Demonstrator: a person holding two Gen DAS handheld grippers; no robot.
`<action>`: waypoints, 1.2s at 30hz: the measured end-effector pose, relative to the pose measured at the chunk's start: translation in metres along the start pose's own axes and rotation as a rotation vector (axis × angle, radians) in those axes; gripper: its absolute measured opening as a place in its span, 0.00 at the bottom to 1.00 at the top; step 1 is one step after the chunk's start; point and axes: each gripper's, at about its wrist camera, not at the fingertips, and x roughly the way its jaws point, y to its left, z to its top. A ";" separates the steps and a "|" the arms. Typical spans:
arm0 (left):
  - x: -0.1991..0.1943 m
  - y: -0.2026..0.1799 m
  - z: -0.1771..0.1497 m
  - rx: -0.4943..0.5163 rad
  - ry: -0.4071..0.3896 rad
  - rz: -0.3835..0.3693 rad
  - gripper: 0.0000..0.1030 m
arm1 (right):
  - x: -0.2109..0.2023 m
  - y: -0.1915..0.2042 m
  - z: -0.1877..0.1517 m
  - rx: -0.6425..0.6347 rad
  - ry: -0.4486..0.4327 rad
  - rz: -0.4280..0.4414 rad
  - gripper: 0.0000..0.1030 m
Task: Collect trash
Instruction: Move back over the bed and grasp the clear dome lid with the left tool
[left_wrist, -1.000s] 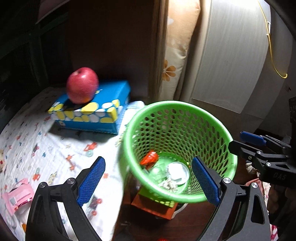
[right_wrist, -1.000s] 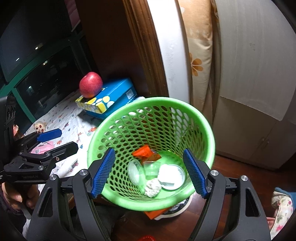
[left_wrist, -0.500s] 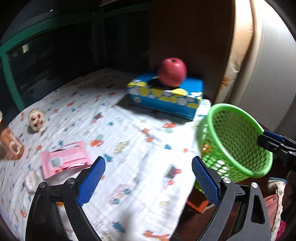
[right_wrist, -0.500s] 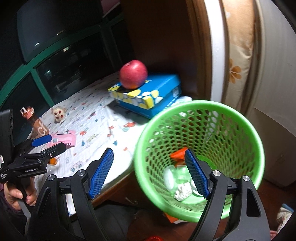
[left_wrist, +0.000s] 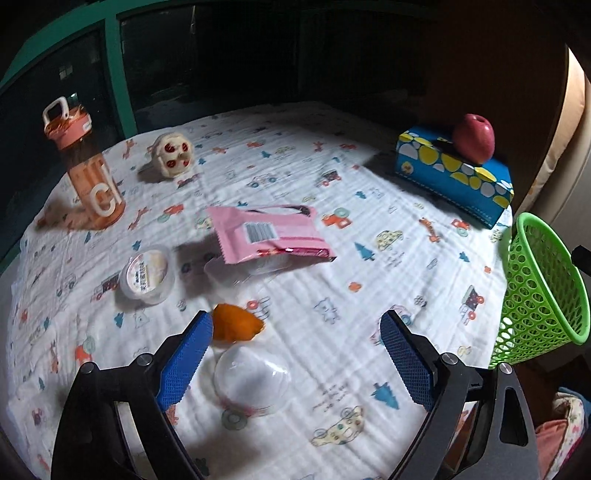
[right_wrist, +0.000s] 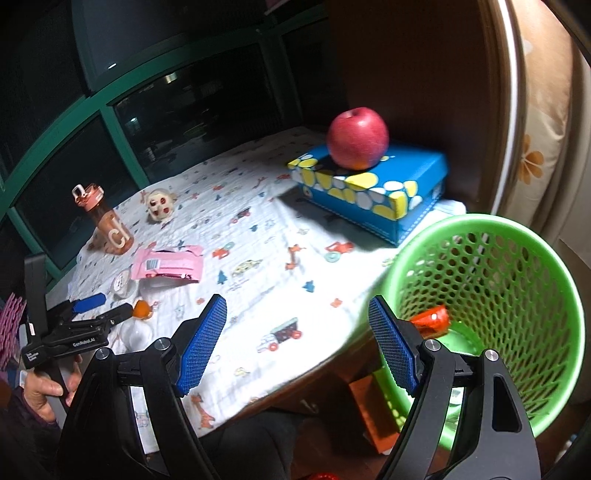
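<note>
My left gripper (left_wrist: 295, 360) is open and empty over the near part of the table. An orange scrap (left_wrist: 236, 326) lies by its left finger, and a clear plastic dome lid (left_wrist: 251, 382) lies between the fingers. A pink wrapper (left_wrist: 269, 232) and a small lidded cup (left_wrist: 147, 275) lie farther in. The green mesh basket (left_wrist: 543, 291) stands off the table's right edge. My right gripper (right_wrist: 295, 341) is open and empty beside the basket (right_wrist: 517, 273), which holds a red wrapper (right_wrist: 430, 319). The left gripper also shows in the right wrist view (right_wrist: 105, 306).
A printed cloth (left_wrist: 369, 206) covers the table. A blue tissue box (left_wrist: 454, 177) with a red apple (left_wrist: 474, 138) on it sits at the back right. An orange bottle (left_wrist: 88, 166) and a small toy (left_wrist: 173, 155) stand at the back left.
Both grippers have swung left, away from the basket. The left one now faces the table with the trash on it. Both stayed open.
</note>
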 end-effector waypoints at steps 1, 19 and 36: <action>0.003 0.005 -0.003 -0.005 0.007 0.007 0.83 | 0.003 0.005 0.000 -0.006 0.005 0.006 0.76; 0.041 0.035 -0.035 -0.037 0.106 0.001 0.60 | 0.037 0.055 -0.005 -0.081 0.080 0.071 0.76; -0.017 0.078 -0.037 -0.109 0.005 0.009 0.52 | 0.078 0.110 -0.015 -0.168 0.162 0.166 0.76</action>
